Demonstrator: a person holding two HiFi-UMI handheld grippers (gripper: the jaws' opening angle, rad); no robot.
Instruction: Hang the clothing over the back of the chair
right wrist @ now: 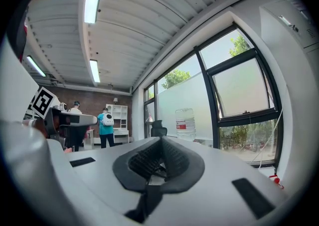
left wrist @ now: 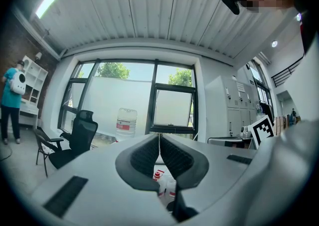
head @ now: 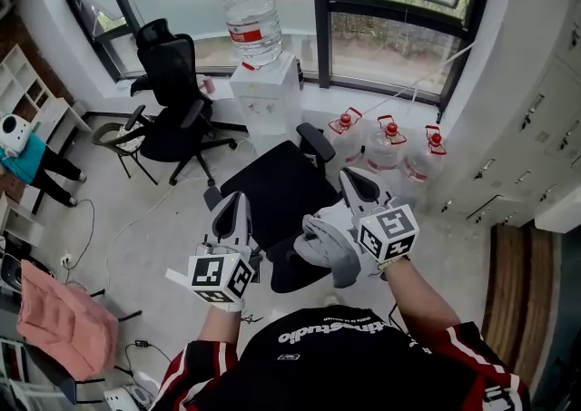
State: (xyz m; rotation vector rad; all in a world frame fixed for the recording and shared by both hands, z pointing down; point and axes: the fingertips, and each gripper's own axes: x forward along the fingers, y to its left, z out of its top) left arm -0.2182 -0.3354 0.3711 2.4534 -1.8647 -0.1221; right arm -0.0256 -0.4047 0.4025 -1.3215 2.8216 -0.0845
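Office floor by the windows | black chair point(head: 272, 184) centre, just beyond both grippers | pink clothing point(head: 64, 323) near left, well apart from chair | left gripper point(head: 232, 211) jaws pressed together, empty | right gripper point(head: 359, 184) jaws pressed together, empty

Matt grey plastic on the shells of the left gripper point(left wrist: 159, 142) and right gripper point(right wrist: 160, 145), with black ribbed, rubbery-looking pads point(left wrist: 144, 156) inside. Matt black fabric on the nearer office chair point(head: 272, 187). Clear glossy plastic for the water bottle point(head: 252, 19); smooth white plastic for the dispenser point(head: 266, 96). Soft pink cloth point(head: 64, 327) at left. Ribbed white panels across the ceiling point(left wrist: 149, 15). Rough brick on the far wall point(right wrist: 75, 95).
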